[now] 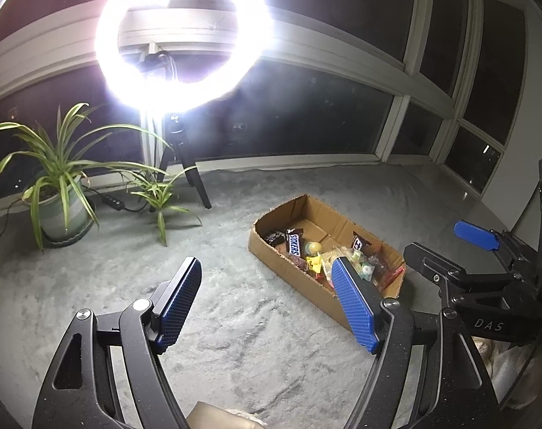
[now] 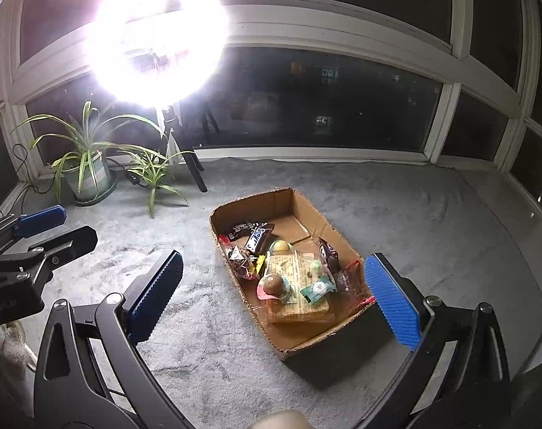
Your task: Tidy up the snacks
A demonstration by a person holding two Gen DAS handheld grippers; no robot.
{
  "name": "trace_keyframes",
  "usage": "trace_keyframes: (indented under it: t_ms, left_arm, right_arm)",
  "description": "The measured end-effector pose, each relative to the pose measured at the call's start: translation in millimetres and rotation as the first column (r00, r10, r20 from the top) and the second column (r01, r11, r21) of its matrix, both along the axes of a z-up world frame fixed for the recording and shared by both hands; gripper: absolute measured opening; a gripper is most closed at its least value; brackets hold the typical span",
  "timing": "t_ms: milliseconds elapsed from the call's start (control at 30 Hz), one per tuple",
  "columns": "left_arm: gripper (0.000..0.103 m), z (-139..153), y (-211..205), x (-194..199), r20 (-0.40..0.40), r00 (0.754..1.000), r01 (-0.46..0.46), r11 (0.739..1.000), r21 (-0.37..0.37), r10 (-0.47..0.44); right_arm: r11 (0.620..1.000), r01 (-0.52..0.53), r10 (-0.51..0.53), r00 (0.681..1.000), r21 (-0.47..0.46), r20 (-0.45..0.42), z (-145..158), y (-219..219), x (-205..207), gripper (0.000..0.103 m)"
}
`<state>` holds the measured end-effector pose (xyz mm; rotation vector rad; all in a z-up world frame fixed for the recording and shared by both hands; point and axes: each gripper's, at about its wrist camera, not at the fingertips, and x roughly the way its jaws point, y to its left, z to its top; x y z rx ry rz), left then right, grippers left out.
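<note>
Looking down at the grey carpet [image 2: 206,339], you have the cardboard box [image 2: 281,200] lying open ahead of you, its near end between your right gripper's fingers in that camera's view, with the snacks heaped loosely at its near and left parts and the far right of its floor bare. Both tongs stand apart and hold nothing: the left gripper [image 1: 271,304] hovers over carpet just left of the box, the right gripper [image 2: 271,296] above its near end.

Expect everything in there to be light and crinkly. The chocolate bar [image 2: 257,238] in its glossy wrapper will likely slip, so pinch it across the narrow width at mid-length rather than by a crimped end. The cracker pack [image 2: 296,286] looks flat and brittle; close on its long edges gently or it may crumble. The round chocolate [image 2: 272,283] on top of it would probably roll or crush, so take it across its widest part with soft pressure. The small green candy [image 2: 317,289] is probably easiest by its twisted wrapper ends. The thin-walled box may slide on the pile if nudged.
</note>
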<state>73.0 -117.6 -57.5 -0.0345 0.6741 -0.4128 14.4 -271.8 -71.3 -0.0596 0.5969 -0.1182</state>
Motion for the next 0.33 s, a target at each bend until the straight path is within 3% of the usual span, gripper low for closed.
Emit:
trace_keyframes:
  t_ms: [333]
  left_arm:
    - [0.075, 0.4, 4.1, -1.7, 0.022, 1.000, -0.020, 1.000, 0.016, 0.020]
  right_arm:
    - [1.000, -0.027, 0.027, 1.000, 0.007, -0.012, -6.5, 7.3, 0.6, 0.103]
